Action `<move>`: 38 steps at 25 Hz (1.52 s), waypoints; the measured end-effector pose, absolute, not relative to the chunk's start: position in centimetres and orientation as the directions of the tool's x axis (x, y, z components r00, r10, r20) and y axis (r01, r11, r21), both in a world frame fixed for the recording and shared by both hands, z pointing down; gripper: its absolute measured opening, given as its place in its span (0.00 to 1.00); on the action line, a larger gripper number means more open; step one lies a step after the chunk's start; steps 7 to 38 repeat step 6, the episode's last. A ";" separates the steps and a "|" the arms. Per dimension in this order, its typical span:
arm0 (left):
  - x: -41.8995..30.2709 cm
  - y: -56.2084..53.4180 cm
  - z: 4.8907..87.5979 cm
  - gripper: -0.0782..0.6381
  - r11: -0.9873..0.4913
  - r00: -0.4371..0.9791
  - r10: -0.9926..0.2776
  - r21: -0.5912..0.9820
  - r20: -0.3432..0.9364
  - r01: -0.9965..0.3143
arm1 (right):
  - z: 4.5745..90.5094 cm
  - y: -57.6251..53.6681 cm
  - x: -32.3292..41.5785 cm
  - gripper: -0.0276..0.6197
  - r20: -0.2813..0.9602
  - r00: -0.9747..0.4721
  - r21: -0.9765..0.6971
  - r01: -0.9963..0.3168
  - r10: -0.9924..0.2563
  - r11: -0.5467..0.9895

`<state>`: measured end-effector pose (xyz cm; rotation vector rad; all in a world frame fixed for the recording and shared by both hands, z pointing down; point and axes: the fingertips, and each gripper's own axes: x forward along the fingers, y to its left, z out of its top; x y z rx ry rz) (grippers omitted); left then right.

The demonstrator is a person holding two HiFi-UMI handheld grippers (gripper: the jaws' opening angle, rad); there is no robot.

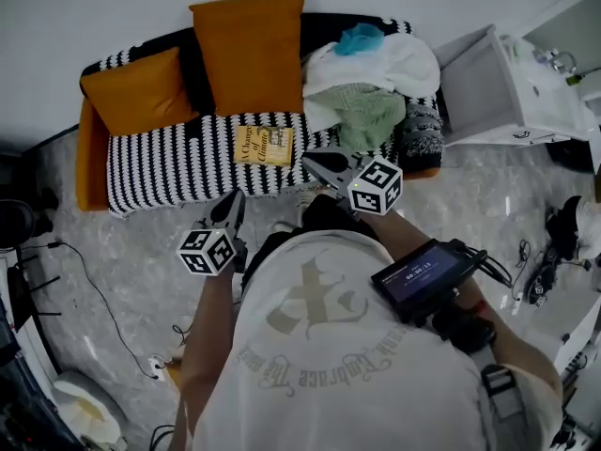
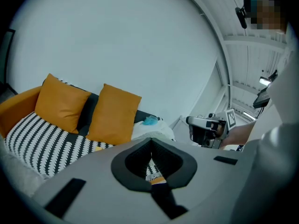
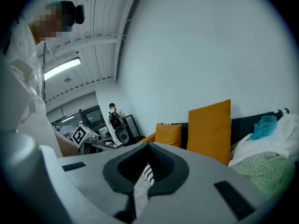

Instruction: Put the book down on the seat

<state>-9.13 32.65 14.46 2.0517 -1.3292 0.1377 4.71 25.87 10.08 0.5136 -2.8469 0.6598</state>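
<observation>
A yellow book (image 1: 263, 146) lies flat on the black-and-white striped seat (image 1: 169, 163) of an orange sofa, near the middle of the seat's front. Neither gripper touches it. My left gripper (image 1: 237, 197) hovers just in front of the seat's edge, below and left of the book, with its jaws together and nothing between them. My right gripper (image 1: 308, 162) sits a little right of the book, also shut and empty. In the left gripper view the left gripper (image 2: 151, 141) points at the sofa. In the right gripper view the right gripper (image 3: 148, 146) faces the cushions.
Two orange cushions (image 1: 249, 50) (image 1: 139, 90) lean on the sofa back. A heap of white and green clothes (image 1: 376, 87) fills the sofa's right end. A white cabinet (image 1: 498, 83) stands to the right. Cables (image 1: 94, 280) and shoes (image 1: 568, 228) lie on the marble floor.
</observation>
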 end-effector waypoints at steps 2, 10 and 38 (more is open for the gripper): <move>-8.9 32.5 14.6 0.13 -0.252 0.476 -0.766 0.479 0.432 -0.841 | 10.3 25.9 4.9 0.06 0.246 -0.924 -0.395 -0.371 -0.292 0.841; -8.8 32.8 14.6 0.13 -0.260 0.482 -0.765 0.479 0.428 -0.839 | 10.5 26.6 5.0 0.06 0.252 -0.922 -0.397 -0.377 -0.295 0.837; -8.8 32.8 14.6 0.13 -0.260 0.482 -0.765 0.479 0.428 -0.839 | 10.5 26.6 5.0 0.06 0.252 -0.922 -0.397 -0.377 -0.295 0.837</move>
